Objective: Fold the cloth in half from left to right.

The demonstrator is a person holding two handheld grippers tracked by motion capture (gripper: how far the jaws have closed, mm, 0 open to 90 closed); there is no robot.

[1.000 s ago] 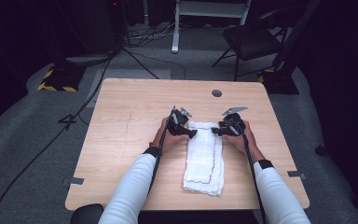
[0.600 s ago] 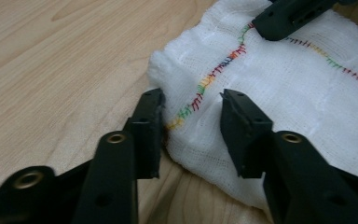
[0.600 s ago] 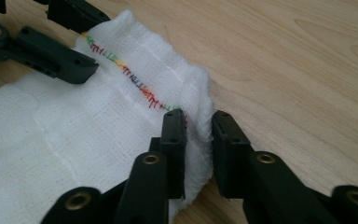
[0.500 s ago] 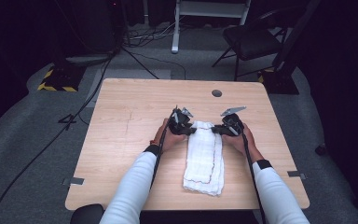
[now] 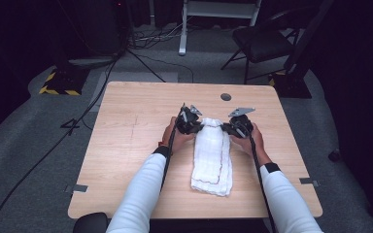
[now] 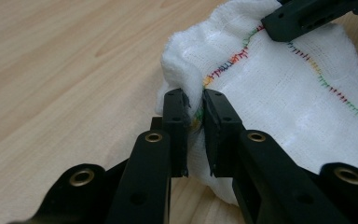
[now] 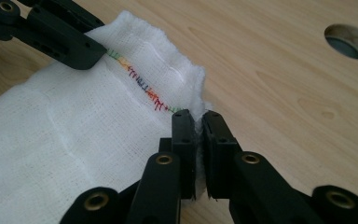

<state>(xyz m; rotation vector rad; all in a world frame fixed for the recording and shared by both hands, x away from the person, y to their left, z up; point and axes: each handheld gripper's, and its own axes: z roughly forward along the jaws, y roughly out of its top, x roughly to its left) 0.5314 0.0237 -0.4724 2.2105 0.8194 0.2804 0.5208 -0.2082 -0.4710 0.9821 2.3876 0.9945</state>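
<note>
Both tongs pinch cloth (image 5: 212, 158) far corners; it runs lengthwise toward the person.

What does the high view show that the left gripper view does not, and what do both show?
High view alone: the whole folded white cloth, both white sleeves, the round table hole, a chair on the floor.
Left gripper view alone: the cloth's multicoloured stitching, and the left gripper, jaws just closing, pinching the cloth corner.
Both: cloth, wooden table, and the right gripper at the other corner.
</note>
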